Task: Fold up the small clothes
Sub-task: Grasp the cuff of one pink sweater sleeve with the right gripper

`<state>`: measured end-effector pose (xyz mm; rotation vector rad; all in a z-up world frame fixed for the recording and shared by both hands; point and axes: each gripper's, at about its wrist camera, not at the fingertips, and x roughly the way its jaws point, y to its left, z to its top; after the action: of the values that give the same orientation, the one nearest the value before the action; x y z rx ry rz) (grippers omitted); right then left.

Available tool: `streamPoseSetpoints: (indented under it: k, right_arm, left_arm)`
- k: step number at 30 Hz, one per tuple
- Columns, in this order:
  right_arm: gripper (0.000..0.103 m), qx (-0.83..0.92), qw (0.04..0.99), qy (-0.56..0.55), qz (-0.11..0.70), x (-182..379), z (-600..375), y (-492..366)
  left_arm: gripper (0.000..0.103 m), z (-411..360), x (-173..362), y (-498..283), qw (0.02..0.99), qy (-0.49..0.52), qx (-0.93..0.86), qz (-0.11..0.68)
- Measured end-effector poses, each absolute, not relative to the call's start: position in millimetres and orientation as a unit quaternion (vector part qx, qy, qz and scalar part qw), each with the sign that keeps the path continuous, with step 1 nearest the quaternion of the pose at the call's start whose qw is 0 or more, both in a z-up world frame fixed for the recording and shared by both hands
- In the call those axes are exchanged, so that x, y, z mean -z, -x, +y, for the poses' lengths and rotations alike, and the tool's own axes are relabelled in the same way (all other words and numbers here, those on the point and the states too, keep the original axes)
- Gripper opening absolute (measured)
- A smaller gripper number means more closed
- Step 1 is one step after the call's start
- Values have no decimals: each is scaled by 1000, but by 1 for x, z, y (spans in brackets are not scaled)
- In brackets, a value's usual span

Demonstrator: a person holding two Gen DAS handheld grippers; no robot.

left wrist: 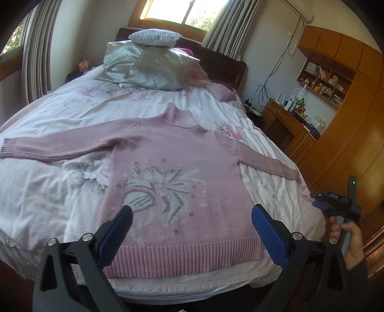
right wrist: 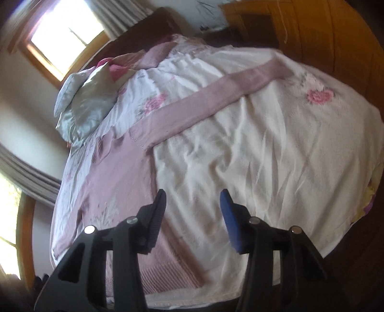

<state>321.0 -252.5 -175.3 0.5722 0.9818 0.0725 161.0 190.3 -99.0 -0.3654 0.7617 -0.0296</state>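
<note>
A pink knitted sweater (left wrist: pixel 182 172) with a white and grey flower pattern lies flat and face up on the bed, both sleeves spread outward and its ribbed hem at the near edge. My left gripper (left wrist: pixel 192 213) is open above the lower part of the sweater, empty. In the left wrist view, the right gripper (left wrist: pixel 319 200) shows at the right edge, held by a hand (left wrist: pixel 352 240). In the right wrist view, my right gripper (right wrist: pixel 193 199) is open and empty over the white bedspread, just right of the sweater (right wrist: pixel 124 180); its right sleeve (right wrist: pixel 216 96) stretches away.
The bed has a white floral bedspread (left wrist: pixel 48 192) with several pillows (left wrist: pixel 156 64) at the head. A wooden desk (left wrist: pixel 288 120) and tall wooden wardrobe (left wrist: pixel 348 132) stand to the right. Curtained windows (left wrist: pixel 182 12) are behind and to the left.
</note>
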Motion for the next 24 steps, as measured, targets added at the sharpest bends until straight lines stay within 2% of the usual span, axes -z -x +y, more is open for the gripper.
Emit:
streamPoseSetpoints:
  k: [3,12,14,24]
  right_arm:
    - [51,-4,819,-357,448,200,-311,-361]
    - [50,49,746,-570,341,280,-481,-481]
    - [46,52,739,-589,324,296,-501,-503]
    - [43,104,731,-589,328,338,-527,-564]
  left_arm:
    - [99,178,110,-184,909,168,30,380]
    - [99,169,156,-241,894,177,21,411]
    - [99,167,164,-250,892,173,19,416]
    - [99,168,197,-283,885,175,-2,432]
